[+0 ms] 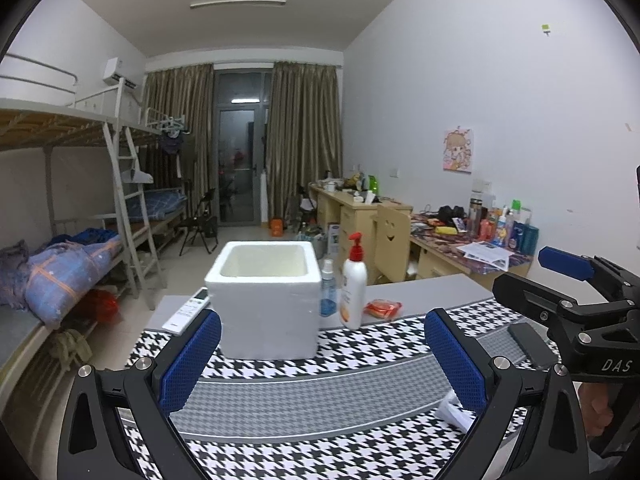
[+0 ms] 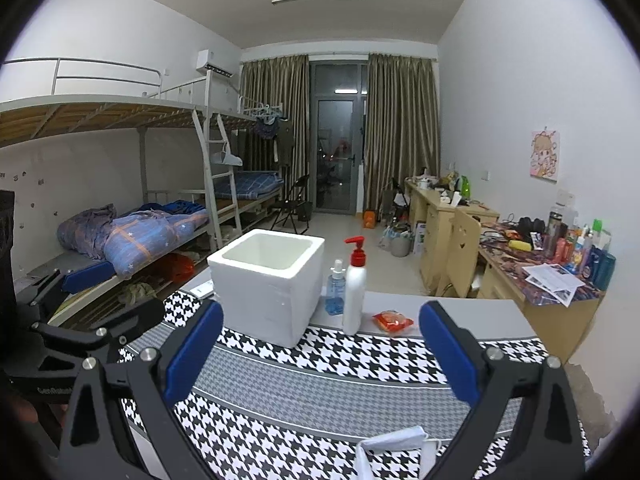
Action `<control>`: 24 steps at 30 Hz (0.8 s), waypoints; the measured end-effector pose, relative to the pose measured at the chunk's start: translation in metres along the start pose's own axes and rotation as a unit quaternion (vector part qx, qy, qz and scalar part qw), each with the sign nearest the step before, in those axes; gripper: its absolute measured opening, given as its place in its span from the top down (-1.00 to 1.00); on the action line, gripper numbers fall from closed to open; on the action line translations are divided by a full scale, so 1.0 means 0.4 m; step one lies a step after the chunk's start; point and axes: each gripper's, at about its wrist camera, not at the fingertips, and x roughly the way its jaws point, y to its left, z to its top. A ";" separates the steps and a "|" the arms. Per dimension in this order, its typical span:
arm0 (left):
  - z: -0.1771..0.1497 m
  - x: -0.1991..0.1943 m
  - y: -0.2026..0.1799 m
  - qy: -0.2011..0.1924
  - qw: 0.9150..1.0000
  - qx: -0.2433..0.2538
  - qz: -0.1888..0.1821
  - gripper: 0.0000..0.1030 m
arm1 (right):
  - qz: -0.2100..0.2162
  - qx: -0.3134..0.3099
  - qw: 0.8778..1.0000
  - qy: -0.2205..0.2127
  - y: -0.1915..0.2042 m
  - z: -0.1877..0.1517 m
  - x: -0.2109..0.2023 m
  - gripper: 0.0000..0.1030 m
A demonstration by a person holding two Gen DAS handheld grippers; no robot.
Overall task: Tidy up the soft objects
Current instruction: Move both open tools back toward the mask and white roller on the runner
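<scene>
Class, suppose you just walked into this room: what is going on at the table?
A person holds a gripper in each hand above a houndstooth cloth. The left gripper and right gripper both have their jaws wide apart and hold nothing. Ahead stands an open white foam box, with a blue spray bottle, a pump bottle and a red packet beside it. A white cloth item lies under the right gripper, untouched.

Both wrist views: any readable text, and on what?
"DAS": white letters on the right gripper body, in the left wrist view.
Pale lettering on the left gripper body, in the right wrist view: too blurred to read.
Lotion bottle label: too blurred.
Remote control buttons: too small.
Red packet print: illegible.
Papers on the desk: too small.
</scene>
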 end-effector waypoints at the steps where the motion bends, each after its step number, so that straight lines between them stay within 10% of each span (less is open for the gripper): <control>1: -0.004 -0.003 -0.006 0.000 1.000 -0.001 -0.004 -0.98 | -0.002 0.001 1.000 -0.001 -0.004 -0.003 -0.004 -0.95; 24: -0.073 0.049 -0.108 0.022 0.998 -0.001 -0.056 -0.98 | -0.065 0.028 0.997 0.002 -0.108 -0.104 -0.083 -0.95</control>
